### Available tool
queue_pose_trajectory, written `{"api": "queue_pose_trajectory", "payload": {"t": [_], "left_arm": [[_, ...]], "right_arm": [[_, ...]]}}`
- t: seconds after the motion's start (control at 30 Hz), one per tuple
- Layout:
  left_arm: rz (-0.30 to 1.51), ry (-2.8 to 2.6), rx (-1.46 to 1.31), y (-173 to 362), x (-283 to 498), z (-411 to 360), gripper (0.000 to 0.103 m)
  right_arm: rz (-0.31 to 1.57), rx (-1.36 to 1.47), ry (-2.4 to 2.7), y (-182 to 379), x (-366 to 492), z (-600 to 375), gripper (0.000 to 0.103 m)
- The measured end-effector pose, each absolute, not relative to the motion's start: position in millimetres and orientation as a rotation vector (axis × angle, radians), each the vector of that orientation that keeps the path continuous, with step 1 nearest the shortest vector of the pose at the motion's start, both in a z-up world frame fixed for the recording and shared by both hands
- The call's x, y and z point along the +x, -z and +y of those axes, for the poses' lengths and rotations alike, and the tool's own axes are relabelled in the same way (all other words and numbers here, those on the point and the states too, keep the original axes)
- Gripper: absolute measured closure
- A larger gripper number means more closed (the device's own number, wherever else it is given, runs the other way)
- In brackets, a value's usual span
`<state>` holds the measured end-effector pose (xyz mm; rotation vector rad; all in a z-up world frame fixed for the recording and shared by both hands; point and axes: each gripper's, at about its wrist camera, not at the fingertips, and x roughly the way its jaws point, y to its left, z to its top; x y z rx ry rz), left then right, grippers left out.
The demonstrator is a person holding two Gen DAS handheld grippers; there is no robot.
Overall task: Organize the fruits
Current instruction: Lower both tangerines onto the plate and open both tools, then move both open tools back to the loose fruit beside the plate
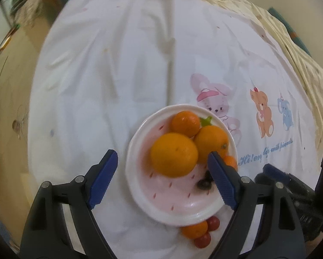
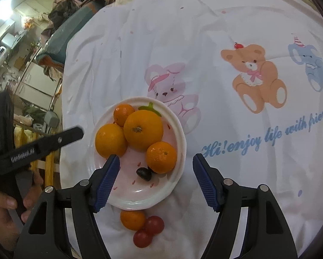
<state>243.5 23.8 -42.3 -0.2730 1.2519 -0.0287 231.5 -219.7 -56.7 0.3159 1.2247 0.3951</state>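
Low in the centre of both views, the plate [image 2: 178, 127] holds four oranges [image 2: 143, 129] and a dark grape [image 2: 143, 173]. Both the left gripper [image 1: 162, 179] and right gripper [image 2: 156, 180] hang wide open, empty. Next, probably: the stray mandarin [image 2: 133, 219] and two cherry tomatoes [image 2: 154, 225] below the rim (tucked close, awkward to pinch singly).
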Motion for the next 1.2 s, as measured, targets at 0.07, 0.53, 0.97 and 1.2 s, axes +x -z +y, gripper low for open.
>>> {"api": "queue_pose_trajectory", "payload": {"t": [0.07, 0.53, 0.97, 1.2], "left_arm": [[1.243, 0.016, -0.282, 39, 232, 29, 0.020], [1.190, -0.013, -0.261, 26, 151, 29, 0.020], [1.187, -0.002, -0.216, 35, 113, 11, 0.020], [1.159, -0.002, -0.123, 37, 108, -3, 0.020]], "right_arm": [[1.213, 0.324, -0.390, 51, 229, -223, 0.030], [1.168, 0.332, -0.382, 23, 189, -231, 0.030], [1.187, 0.456, -0.329, 28, 142, -255, 0.030], [1.213, 0.482, -0.311, 37, 135, -250, 0.030]]}}
